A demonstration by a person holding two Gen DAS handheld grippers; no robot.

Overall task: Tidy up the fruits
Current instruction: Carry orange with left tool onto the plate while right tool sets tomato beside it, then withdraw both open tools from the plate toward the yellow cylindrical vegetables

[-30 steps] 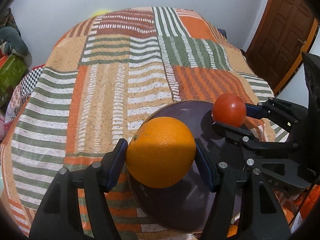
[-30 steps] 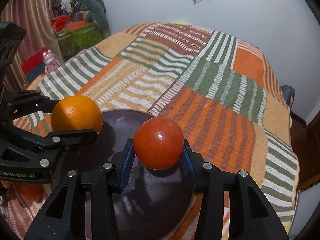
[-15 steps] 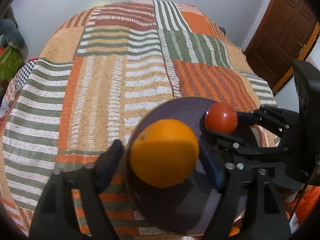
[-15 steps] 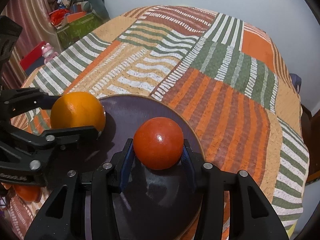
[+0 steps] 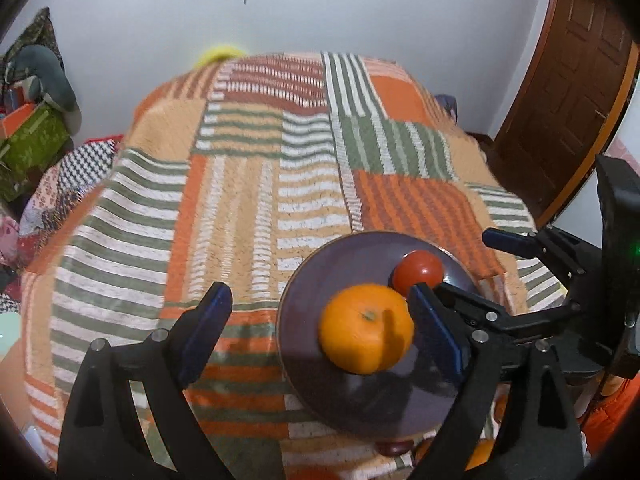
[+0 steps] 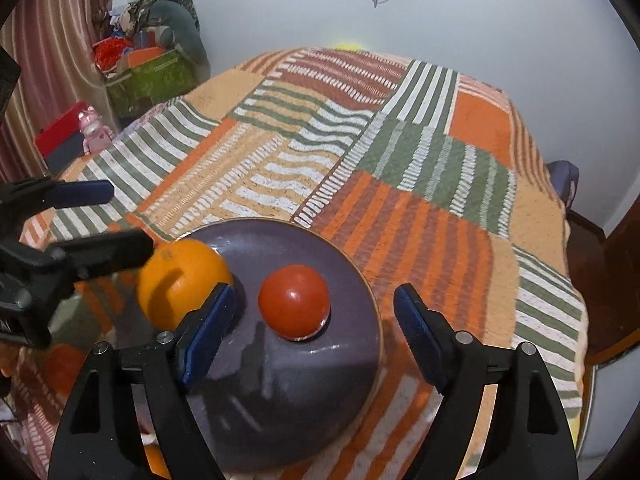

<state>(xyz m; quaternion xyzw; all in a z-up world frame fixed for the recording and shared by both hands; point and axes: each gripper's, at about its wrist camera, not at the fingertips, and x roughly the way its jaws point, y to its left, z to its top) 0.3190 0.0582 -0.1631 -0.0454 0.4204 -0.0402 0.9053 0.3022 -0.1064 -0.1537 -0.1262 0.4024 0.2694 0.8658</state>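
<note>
A dark purple plate (image 5: 320,276) lies on the striped bedspread; it also shows in the right wrist view (image 6: 344,360). An orange (image 5: 366,328) and a red tomato (image 5: 418,268) rest on it, side by side. In the right wrist view the orange (image 6: 182,280) is on the plate's left part and the tomato (image 6: 294,300) near its middle. My left gripper (image 5: 320,328) is open and empty, raised above the plate's left edge. My right gripper (image 6: 314,324) is open and empty, raised over the tomato.
The patchwork bedspread (image 5: 248,184) covers the bed. More fruit pieces (image 5: 394,448) peek out at the plate's near edge. A green box with clutter (image 6: 148,76) stands at the far left, a wooden door (image 5: 568,80) at the right.
Both grippers opened and let go of their fruit. The orange and the tomato now rest on the plate. Both grippers have lifted and pulled back.
</note>
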